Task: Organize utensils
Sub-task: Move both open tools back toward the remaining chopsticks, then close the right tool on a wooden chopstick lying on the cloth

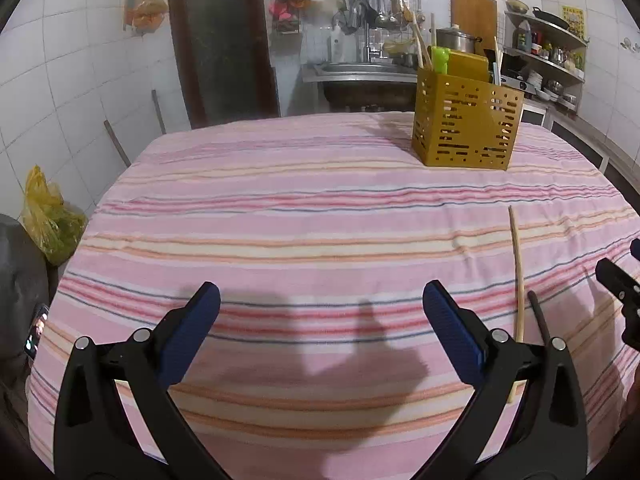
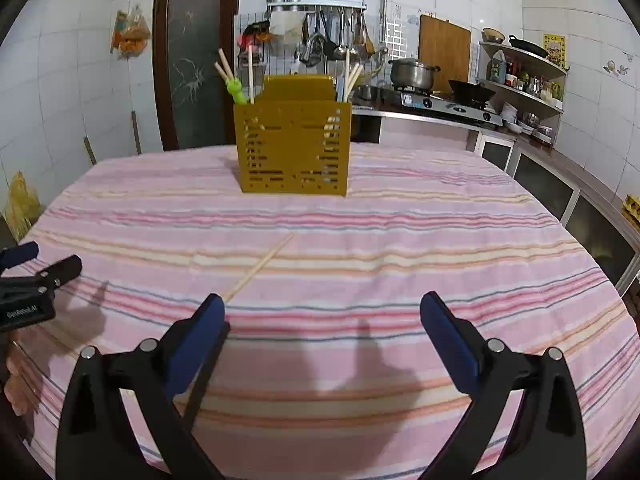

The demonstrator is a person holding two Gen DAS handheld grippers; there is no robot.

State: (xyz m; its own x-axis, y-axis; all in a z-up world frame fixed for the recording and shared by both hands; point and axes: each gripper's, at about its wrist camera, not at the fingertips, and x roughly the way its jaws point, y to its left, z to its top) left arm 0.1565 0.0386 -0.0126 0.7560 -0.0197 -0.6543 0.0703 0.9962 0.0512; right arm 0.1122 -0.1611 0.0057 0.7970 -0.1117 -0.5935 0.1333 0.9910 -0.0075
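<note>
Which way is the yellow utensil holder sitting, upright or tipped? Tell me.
Upright. The yellow utensil holder stands flat on the striped tablecloth, opening upward, with chopsticks poking out of its top.

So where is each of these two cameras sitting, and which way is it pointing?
Left wrist: on the left gripper, facing across the striped table; its open fingers show, the right gripper at the right edge.
Right wrist: on the right gripper, facing the yellow utensil holder; open fingers show, left gripper at the left edge.
Shared: the holder, the light chopstick, the dark chopstick.
</note>
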